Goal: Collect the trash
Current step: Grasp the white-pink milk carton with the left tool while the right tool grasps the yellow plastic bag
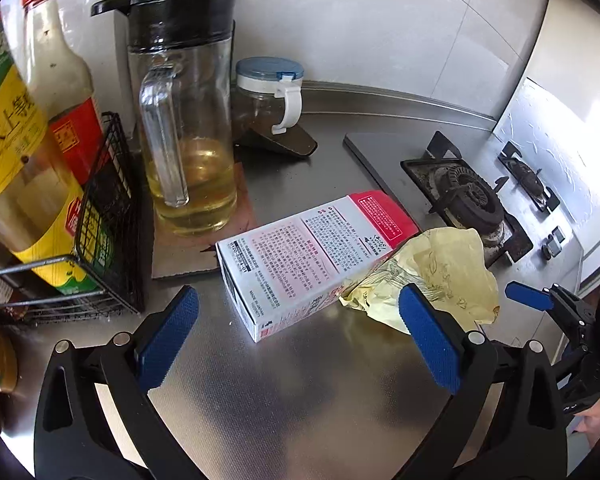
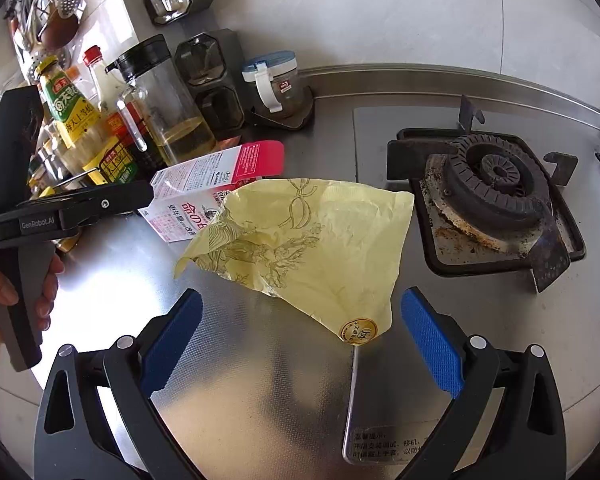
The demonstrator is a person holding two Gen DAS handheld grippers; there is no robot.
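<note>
A white and pink carton lies on its side on the steel counter. A crumpled yellow paper wrapper leans on its right end. My left gripper is open, its blue pads just short of the carton, with nothing between them. In the right wrist view the yellow wrapper lies in front of the carton. My right gripper is open, the wrapper's near corner with a round gold sticker reaching between its pads.
A glass oil jug, sauce bottles in a black wire rack and a lidded jar stand at the back left. A gas stove burner sits to the right. A hand holds the left gripper's handle.
</note>
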